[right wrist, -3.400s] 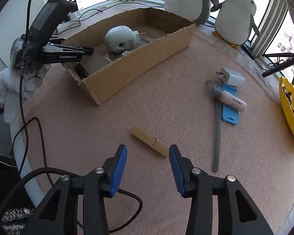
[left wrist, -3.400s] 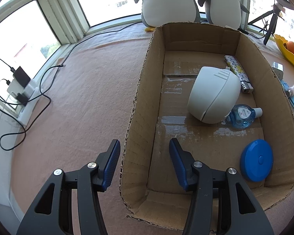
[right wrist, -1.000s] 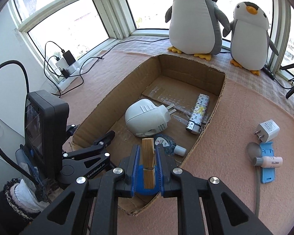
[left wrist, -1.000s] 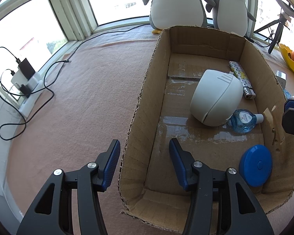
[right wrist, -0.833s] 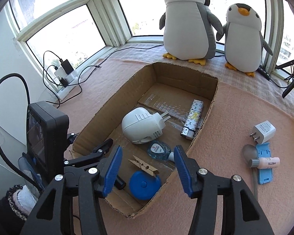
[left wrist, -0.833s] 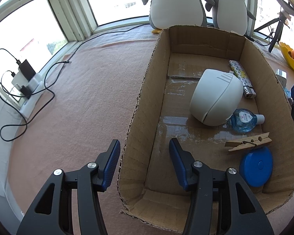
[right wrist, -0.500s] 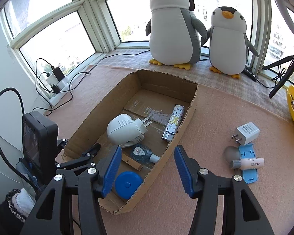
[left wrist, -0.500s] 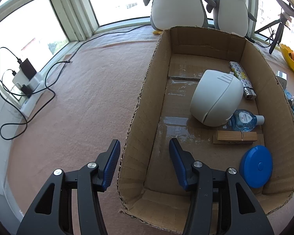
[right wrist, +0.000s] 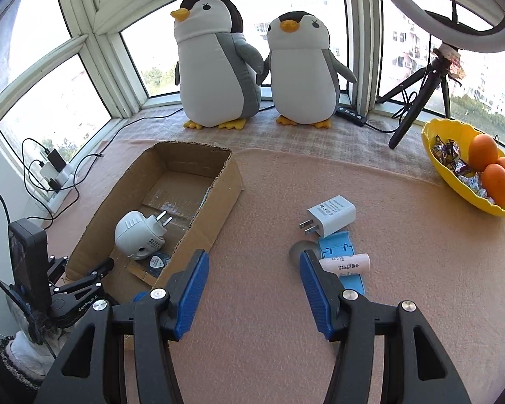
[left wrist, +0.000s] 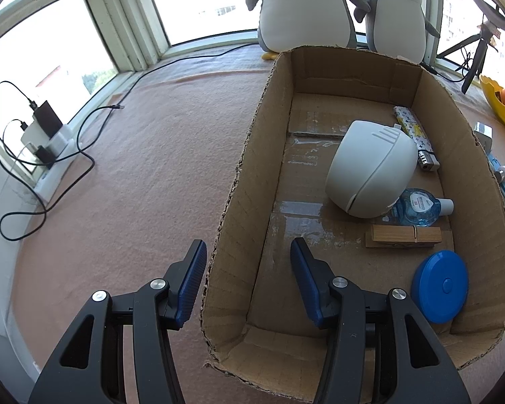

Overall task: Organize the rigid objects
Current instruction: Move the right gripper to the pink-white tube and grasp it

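A cardboard box (left wrist: pixel 245 155) (right wrist: pixel 219 198) holds a white plug-in device (left wrist: pixel 370 171) (right wrist: pixel 138 235), a patterned lighter (left wrist: pixel 414 134), a small blue bottle (left wrist: pixel 417 207), a wooden clothespin (left wrist: pixel 404 235) and a blue round disc (left wrist: pixel 441 286). My left gripper (left wrist: pixel 247 269) is open and straddles the box's near left wall. My right gripper (right wrist: pixel 252 269) is open and empty above the mat, right of the box. A white charger (right wrist: pixel 331 215), a blue holder (right wrist: pixel 340 252), a white tube (right wrist: pixel 346 264) and a grey spoon (right wrist: pixel 298 252) lie ahead of it.
Two plush penguins (right wrist: pixel 219 67) stand on the window ledge behind the box. A yellow fruit bowl (right wrist: pixel 468 168) sits at the far right beside a black tripod (right wrist: pixel 417 101). A power strip with cables (left wrist: pixel 47 134) lies at the left window.
My right gripper opened and dropped the clothespin into the box, then drew back and swung right toward the loose items. The left gripper has stayed put.
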